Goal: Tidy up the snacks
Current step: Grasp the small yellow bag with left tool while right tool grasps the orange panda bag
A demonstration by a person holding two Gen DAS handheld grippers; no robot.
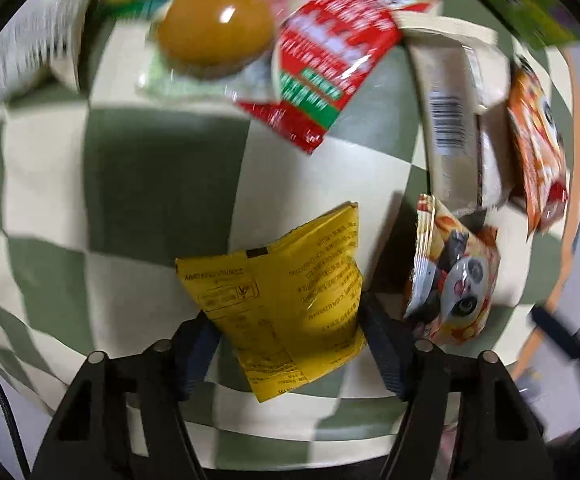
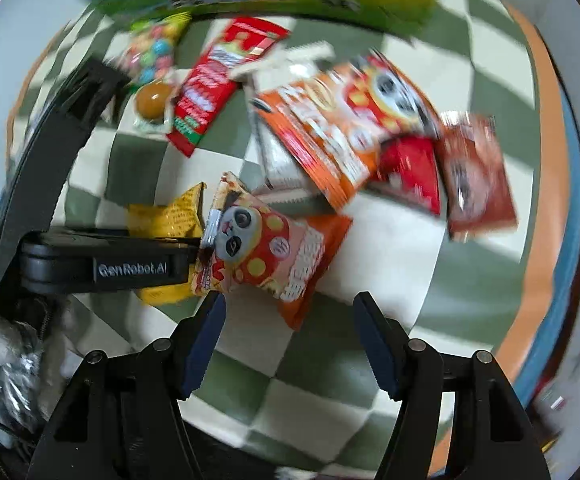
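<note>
Below, the left gripper [image 1: 286,332] clasps a crinkled yellow foil snack packet [image 1: 282,304] over the green-and-cream checkered cloth [image 1: 138,168]. At its three o'clock lies an orange panda-printed pouch [image 1: 454,280]. The right gripper [image 2: 290,336] stands parted, holding nothing.

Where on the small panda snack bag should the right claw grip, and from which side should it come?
Grip the small panda bag across its puffy middle, coming from straight above. It lies flat on the checkered cloth, and its crimped ends are thin. The right claw is open and empty beside it; the left claw already straddles the neighbouring yellow packet.
</note>
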